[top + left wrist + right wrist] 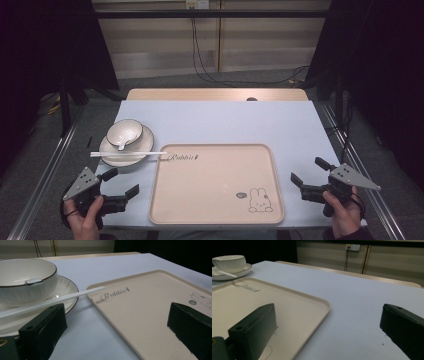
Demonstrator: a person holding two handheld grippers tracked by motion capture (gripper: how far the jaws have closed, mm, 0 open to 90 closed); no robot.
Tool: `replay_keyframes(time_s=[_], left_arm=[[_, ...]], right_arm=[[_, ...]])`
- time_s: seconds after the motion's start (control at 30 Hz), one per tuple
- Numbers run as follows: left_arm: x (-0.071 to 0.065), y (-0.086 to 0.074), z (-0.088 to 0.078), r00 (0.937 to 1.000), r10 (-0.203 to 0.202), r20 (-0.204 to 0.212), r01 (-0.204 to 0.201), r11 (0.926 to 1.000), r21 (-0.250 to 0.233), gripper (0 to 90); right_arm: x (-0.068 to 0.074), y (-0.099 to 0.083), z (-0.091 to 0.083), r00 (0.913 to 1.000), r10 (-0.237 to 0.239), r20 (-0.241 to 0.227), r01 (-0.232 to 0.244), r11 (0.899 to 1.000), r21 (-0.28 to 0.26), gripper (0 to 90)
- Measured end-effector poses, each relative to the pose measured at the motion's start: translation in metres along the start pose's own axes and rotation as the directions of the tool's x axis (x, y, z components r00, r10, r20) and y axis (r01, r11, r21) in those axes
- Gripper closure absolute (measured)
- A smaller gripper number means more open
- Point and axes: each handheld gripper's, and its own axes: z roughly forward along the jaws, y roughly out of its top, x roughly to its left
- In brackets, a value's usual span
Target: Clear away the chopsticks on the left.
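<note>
A cream tray (216,200) with a rabbit print lies at the table's front centre, also seen as tray (150,305) and tray (294,305). To its upper left a white bowl (124,133) with a spoon (121,145) in it stands on a white plate (135,152). White chopsticks (127,154) lie across the plate, their tips on the tray's corner. My left gripper (121,182) is open by the tray's left edge, nothing between its jaws. My right gripper (309,170) is open by the tray's right edge, holding nothing. In the left gripper view, bowl (25,281) and chopsticks (55,300) are close.
A pale blue cloth (225,120) covers the table. A wooden strip (215,94) shows at the far edge. Metal rails (45,170) run along both sides. Cables (210,70) hang against the back wall.
</note>
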Motion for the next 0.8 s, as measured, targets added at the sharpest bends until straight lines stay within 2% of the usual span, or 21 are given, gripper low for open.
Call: replay_keyframes(time_s=[0.17,0.2,0.27,0.3,0.33,0.37,0.47,0.5,0.57,0.7,0.8], left_arm=[[-0.001,0.0,0.0,1.0,0.006,0.004,-0.006,1.0,-0.006,2.1],[-0.001,0.0,0.001,0.9998,0.008,0.016,-0.008,0.9999,0.008,2.1],[0.0,0.0,0.001,0.9998,0.016,0.009,-0.016,0.9997,0.021,2.1],[0.0,-0.001,0.001,0.9998,0.011,0.016,-0.011,0.9997,0.022,2.1],[0.001,-0.001,0.002,0.9991,-0.004,0.041,0.003,0.9998,0.019,2.1],[0.002,-0.001,0.002,0.9996,-0.011,0.025,0.01,0.9997,0.021,2.1],[0.003,-0.001,0.003,0.9992,-0.008,0.04,0.006,0.9994,0.033,2.1],[0.003,-0.001,0.003,0.9978,-0.004,0.067,0.001,0.9991,0.042,2.1],[0.002,-0.001,0.003,0.9976,0.033,0.061,-0.036,0.9982,0.048,2.8],[0.004,0.002,-0.002,0.9984,0.03,0.049,-0.031,0.999,0.031,3.4],[0.01,0.011,-0.009,0.9967,0.056,0.059,-0.058,0.9977,0.035,5.0]], right_arm=[[0.0,-0.001,0.0,1.0,-0.003,-0.001,0.003,1.0,-0.002,0.5],[0.0,-0.001,0.0,1.0,-0.005,-0.005,0.005,1.0,-0.006,0.5],[0.001,-0.001,0.0,1.0,-0.006,-0.005,0.006,1.0,-0.008,0.5],[0.001,-0.001,0.0,1.0,-0.006,-0.005,0.006,1.0,-0.008,0.5],[0.001,-0.001,0.0,1.0,-0.009,-0.003,0.009,1.0,-0.009,0.5],[0.002,-0.001,0.0,1.0,-0.009,-0.003,0.008,1.0,-0.01,0.5],[0.002,-0.001,0.001,0.9999,-0.011,-0.004,0.011,1.0,-0.006,0.6],[0.002,-0.001,0.001,0.9999,-0.011,-0.004,0.011,1.0,-0.006,0.7],[0.002,-0.001,0.001,0.9999,-0.013,-0.001,0.013,1.0,-0.009,0.8],[0.003,-0.001,0.001,0.9998,-0.015,-0.014,0.015,1.0,-0.006,0.8],[0.002,-0.001,0.001,0.9998,-0.018,0.0,0.017,1.0,-0.014,0.8]])
